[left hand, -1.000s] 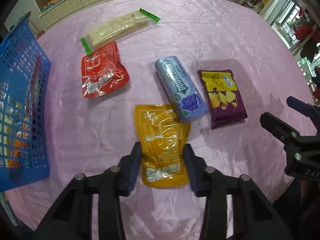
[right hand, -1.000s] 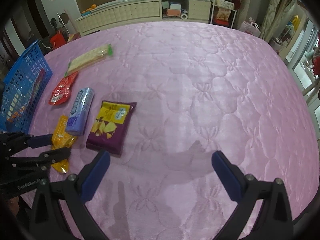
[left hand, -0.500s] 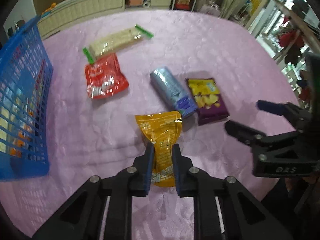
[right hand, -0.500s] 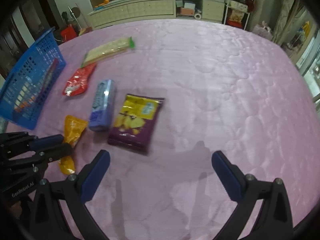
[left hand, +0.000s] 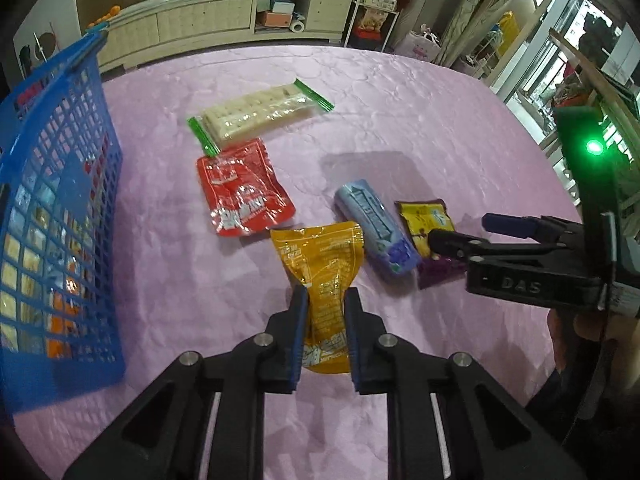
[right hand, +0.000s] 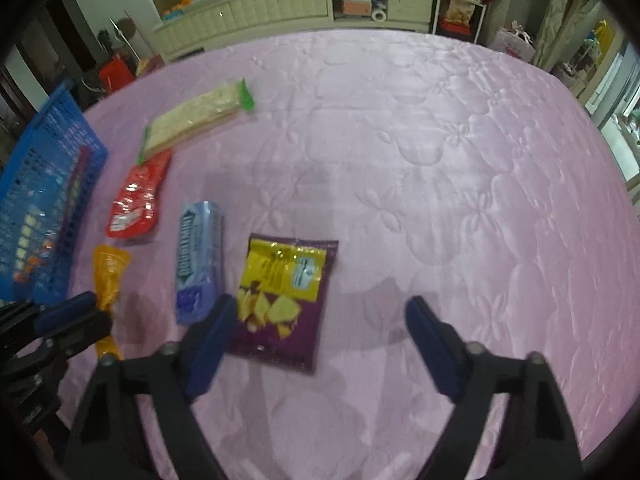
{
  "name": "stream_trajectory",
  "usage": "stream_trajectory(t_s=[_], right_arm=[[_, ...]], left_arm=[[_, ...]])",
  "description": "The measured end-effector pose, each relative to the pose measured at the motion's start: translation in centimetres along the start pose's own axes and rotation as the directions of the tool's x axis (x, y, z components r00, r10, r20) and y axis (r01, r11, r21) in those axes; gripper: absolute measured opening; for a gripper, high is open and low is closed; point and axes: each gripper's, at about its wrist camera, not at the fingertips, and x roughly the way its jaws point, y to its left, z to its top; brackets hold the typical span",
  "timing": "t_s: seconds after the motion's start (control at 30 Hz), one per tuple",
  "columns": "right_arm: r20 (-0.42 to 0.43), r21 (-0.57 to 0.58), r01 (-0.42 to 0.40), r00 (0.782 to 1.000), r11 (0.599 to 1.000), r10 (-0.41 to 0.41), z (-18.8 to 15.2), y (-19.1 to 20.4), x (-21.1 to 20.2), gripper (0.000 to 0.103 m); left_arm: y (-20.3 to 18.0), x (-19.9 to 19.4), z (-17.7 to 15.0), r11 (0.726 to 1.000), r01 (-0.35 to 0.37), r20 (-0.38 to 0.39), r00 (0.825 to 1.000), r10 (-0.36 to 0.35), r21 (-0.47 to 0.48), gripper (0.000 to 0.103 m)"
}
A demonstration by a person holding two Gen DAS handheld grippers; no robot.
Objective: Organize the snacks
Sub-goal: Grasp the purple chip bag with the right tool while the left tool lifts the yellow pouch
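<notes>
My left gripper (left hand: pixel 325 304) is shut on the orange snack pouch (left hand: pixel 324 264) and holds it lifted off the pink cloth; it also shows in the right wrist view (right hand: pixel 107 276). My right gripper (right hand: pixel 320 312) is open and empty, just above the purple chip bag (right hand: pixel 282 300). A blue-grey gum pack (right hand: pixel 198 256), a red pouch (left hand: pixel 242 188) and a clear cracker pack (left hand: pixel 260 114) lie on the cloth. The blue basket (left hand: pixel 52 216) stands at the left with several snacks inside.
The table has a pink quilted cloth (right hand: pixel 440 160). A cream cabinet (right hand: pixel 280 4) and shelves stand beyond the far edge. The right gripper's body (left hand: pixel 540 268) reaches in from the right in the left wrist view.
My left gripper closed on the orange pouch and lifted it. My right gripper moved forward toward the purple chip bag, still open.
</notes>
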Motion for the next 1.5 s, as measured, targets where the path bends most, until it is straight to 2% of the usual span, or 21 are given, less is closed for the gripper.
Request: stream_trajectory(t_s=[0.1,0.27,0.43,0.5,0.53,0.7,1.03,1.3,1.5], right_arm=[[-0.012,-0.019,-0.005,1.000,1.000,0.004,0.4,0.9,0.9,0.083],[-0.022,-0.067,0.047,0.999,0.997,-0.048,0.7,2.2,1.6,0.083],[-0.032,-0.077,0.056,0.998,0.995,-0.059,0.7,2.6,1.5,0.072],[-0.031,-0.084,0.063,0.997,0.994,-0.066,0.6,3.2,1.4,0.057],[-0.026,-0.090,0.064,0.997,0.994,-0.067,0.4,3.4,1.2,0.055],[-0.007,-0.069,0.023,1.000,0.997,-0.024,-0.8,2.8,0.3,0.053],[0.104,-0.083,-0.014,0.994,0.996,0.023,-1.0,3.2,-6.5,0.053],[0.218,-0.139,-0.046,0.973,0.989,0.076,-0.6,6.1,-12.8,0.053],[0.292,-0.196,-0.078,0.947,0.978,0.134,-0.5,9.5,-16.3,0.053]], left_arm=[[-0.1,0.1,0.2,1.000,-0.009,0.008,1.000,0.009,0.020,0.016],[0.1,0.4,0.5,0.999,-0.018,0.013,1.000,0.018,0.043,0.017],[0.5,0.7,0.5,0.999,-0.010,0.013,1.000,0.009,0.031,0.016],[0.5,0.7,0.4,0.999,-0.014,0.015,1.000,0.014,0.032,0.016],[0.4,0.7,0.2,0.999,-0.014,0.013,1.000,0.014,0.033,0.016],[0.1,0.0,-0.6,0.999,-0.015,0.014,1.000,0.014,0.035,0.016],[-0.2,-5.5,-0.3,0.999,-0.019,0.104,0.994,0.016,0.027,0.017],[0.1,-11.3,-0.6,0.999,-0.029,0.190,0.982,0.022,0.035,0.017],[1.1,-15.6,-0.9,0.998,-0.036,0.248,0.969,0.023,0.046,0.017]])
